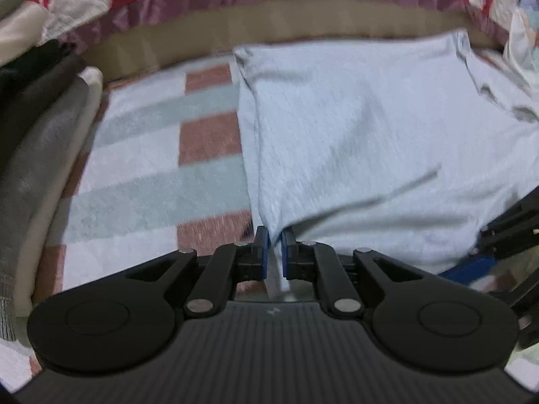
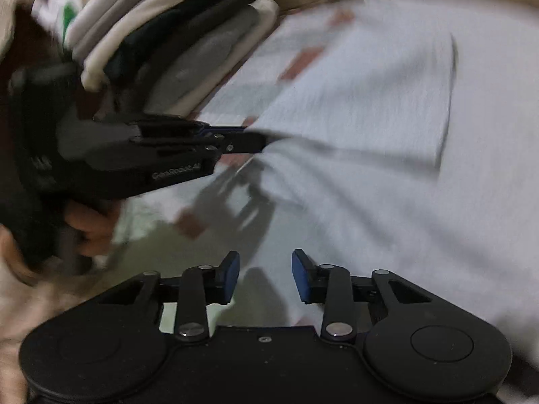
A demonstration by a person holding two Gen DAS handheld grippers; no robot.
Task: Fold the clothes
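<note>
Left tool (image 1: pixel 275 252) pinches the pale blue garment's (image 1: pixel 370 141) near-left corner; right tool (image 2: pixel 265 276) hovers half open, empty. Next, it seems, the right must grip the near edge before folding.

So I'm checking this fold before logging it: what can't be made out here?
- Light blue garment: its right part is cut off by the left wrist view's edge.
- Left hand-held gripper: the pinched hem is hidden between its pads.
- Right hand-held gripper: motion blur hides whether cloth lies under its open pads.
- Folded stack: blurred, so the pieces cannot be counted.
</note>
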